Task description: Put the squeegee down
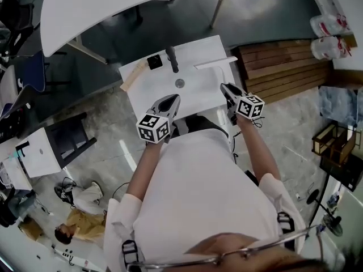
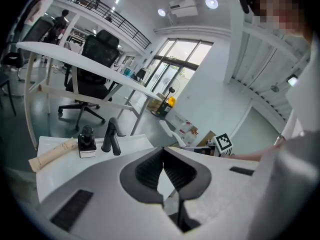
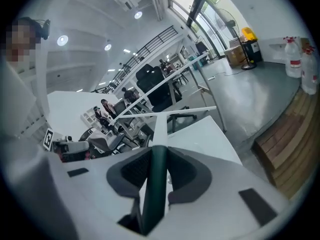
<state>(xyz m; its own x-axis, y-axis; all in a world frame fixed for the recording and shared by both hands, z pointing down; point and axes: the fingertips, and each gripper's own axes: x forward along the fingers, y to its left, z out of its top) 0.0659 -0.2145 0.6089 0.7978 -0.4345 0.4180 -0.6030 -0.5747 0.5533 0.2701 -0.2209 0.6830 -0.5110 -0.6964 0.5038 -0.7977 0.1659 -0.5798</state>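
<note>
**Squeegee in the air above the counter, not yet put down**
Your right gripper [image 3: 158, 151] pinches the dark green handle of the white T-shaped squeegee [image 3: 154, 194], with the blade forward over the white sink counter [image 1: 198, 47], probably to lay it flat. Your left gripper [image 2: 163, 154] is pressed together and empty, out of the way.

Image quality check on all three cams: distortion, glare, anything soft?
Head view: fisheye bend, dark corners, sink sharp. Left gripper view: round vignette, bright windows backlight the room, the shut left hand-held gripper slightly soft. Right gripper view: same vignette, ceiling lights flare, the squeegee clamped in the right hand-held gripper looms large and mildly blurred.
</note>
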